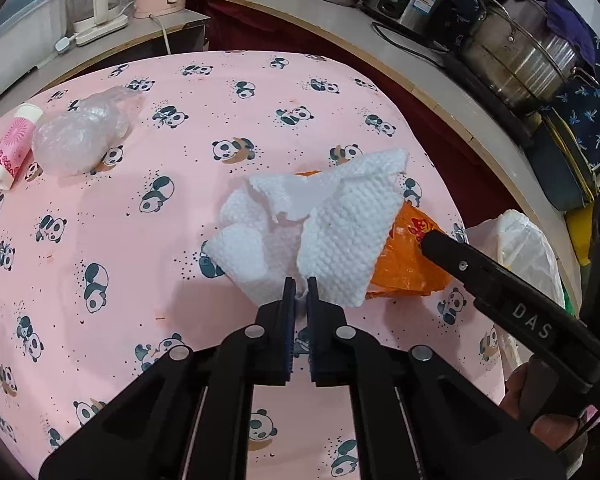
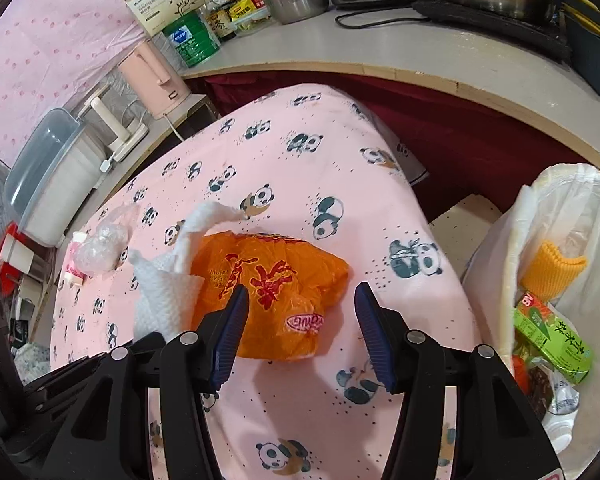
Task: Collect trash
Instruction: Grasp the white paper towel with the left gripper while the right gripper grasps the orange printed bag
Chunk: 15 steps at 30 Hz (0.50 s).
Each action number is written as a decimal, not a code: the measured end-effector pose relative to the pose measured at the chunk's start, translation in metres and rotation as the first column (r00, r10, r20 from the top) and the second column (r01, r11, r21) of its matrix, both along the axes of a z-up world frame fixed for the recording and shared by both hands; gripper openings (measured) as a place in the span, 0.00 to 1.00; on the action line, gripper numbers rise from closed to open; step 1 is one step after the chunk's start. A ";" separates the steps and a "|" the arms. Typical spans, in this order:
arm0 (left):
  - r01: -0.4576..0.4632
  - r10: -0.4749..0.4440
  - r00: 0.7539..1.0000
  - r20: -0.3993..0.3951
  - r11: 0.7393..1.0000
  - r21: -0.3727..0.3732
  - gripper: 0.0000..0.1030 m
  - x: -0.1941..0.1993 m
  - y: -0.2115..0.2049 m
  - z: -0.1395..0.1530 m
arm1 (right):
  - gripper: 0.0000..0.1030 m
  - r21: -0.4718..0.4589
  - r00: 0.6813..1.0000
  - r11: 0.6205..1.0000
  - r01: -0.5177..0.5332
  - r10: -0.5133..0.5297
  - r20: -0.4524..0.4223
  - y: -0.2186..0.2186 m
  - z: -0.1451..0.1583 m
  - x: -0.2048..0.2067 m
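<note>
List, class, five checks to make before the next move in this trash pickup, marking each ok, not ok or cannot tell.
1. Left gripper shut on the white paper towel: ok.
2. Towel lifted clear of the panda tablecloth: cannot tell.
3. Right gripper open and straddling the orange plastic bag: ok.
4. Pads pressing the bag: not ok.
5. Lined trash bin beside the table with room inside: ok.
</note>
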<state>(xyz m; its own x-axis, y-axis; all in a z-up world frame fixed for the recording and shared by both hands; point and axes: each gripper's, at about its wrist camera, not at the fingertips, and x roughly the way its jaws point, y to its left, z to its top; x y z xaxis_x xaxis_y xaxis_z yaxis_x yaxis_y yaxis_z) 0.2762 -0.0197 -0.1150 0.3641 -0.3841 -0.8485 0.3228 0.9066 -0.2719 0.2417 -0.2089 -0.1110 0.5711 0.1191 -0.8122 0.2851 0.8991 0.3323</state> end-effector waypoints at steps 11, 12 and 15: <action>-0.051 0.051 0.999 0.002 0.999 0.007 0.04 -0.005 0.020 0.005 | 0.14 -0.018 0.999 0.999 -0.039 0.039 0.030 0.021 0.011 -0.011; -0.053 0.053 0.999 0.008 0.999 0.003 0.04 -0.007 0.021 0.009 | 0.14 -0.027 0.998 0.999 -0.035 0.036 0.043 0.020 0.017 -0.013; -0.057 0.057 0.998 0.033 0.998 -0.009 0.04 -0.014 0.026 0.023 | 0.12 -0.053 0.996 0.998 -0.013 0.018 0.088 0.017 0.038 -0.022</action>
<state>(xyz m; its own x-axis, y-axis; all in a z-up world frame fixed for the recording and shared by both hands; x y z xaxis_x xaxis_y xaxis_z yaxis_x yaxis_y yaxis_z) 0.2624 0.0059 -0.0919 0.4139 -0.3687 -0.8323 0.2795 0.9216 -0.2693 0.2194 -0.1917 -0.0728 0.6395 0.0871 -0.7638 0.2423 0.9201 0.3078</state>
